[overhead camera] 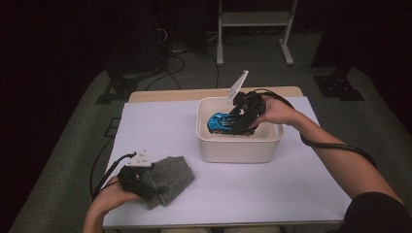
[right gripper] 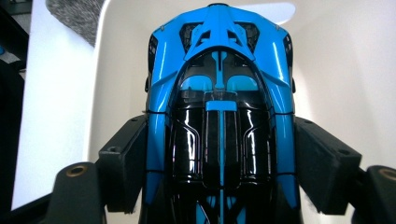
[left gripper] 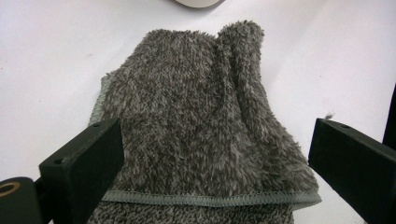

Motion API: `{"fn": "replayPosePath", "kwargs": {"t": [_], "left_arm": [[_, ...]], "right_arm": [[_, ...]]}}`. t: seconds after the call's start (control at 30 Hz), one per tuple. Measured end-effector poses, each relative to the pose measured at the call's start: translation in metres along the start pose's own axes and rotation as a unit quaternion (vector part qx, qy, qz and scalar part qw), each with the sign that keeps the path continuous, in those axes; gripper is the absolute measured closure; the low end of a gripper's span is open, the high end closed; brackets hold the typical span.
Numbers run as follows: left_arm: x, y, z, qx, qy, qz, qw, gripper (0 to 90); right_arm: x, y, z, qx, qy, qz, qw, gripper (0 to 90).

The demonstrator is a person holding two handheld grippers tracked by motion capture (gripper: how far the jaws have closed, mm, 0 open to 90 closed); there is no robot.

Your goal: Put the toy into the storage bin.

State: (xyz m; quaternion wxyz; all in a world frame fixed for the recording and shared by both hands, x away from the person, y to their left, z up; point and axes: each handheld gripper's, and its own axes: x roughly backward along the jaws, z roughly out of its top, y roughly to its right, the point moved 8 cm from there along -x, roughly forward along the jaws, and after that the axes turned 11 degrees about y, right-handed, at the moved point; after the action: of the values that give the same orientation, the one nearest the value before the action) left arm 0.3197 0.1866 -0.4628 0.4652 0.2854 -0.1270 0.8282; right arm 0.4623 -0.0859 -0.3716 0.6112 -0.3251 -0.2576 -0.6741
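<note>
We've got the toy car [right gripper: 219,116] clamped across its sides w/ the right tool [right gripper: 219,158], over the tub [overhead camera: 238,148]. Hard, glossy shell, prob. light but slippery, so grip mid-body. Left tool [left gripper: 212,158] wide open over the soft cloth [left gripper: 196,116], holding nothing.

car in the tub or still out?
In. The blue toy car sits within the white tub's walls, gripped across its body by the right gripper; whether it touches the bottom, cannot tell.

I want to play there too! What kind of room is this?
Probably a recording studio or lab, not a playroom: black curtains hang all round, cables trail over the grey carpet, and a white metal stand sits behind the white-covered table. The shiny blue and black toy car is in a white plastic tub.
</note>
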Motion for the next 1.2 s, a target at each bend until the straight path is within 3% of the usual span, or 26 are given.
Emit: {"fn": "replayPosePath", "kwargs": {"t": [0.33,1.2], "left_arm": [[0.0,0.0,0.0,0.0,0.0,-0.001,1.0,2.9],[0.0,0.001,-0.001,0.004,0.001,-0.002,1.0,2.9]], "right_arm": [[-0.01,0.006,-0.007,-0.005,-0.006,0.0,1.0,25.1],[-0.047,0.009,-0.016,-0.022,-0.022,0.027,0.9992,25.1]]}}
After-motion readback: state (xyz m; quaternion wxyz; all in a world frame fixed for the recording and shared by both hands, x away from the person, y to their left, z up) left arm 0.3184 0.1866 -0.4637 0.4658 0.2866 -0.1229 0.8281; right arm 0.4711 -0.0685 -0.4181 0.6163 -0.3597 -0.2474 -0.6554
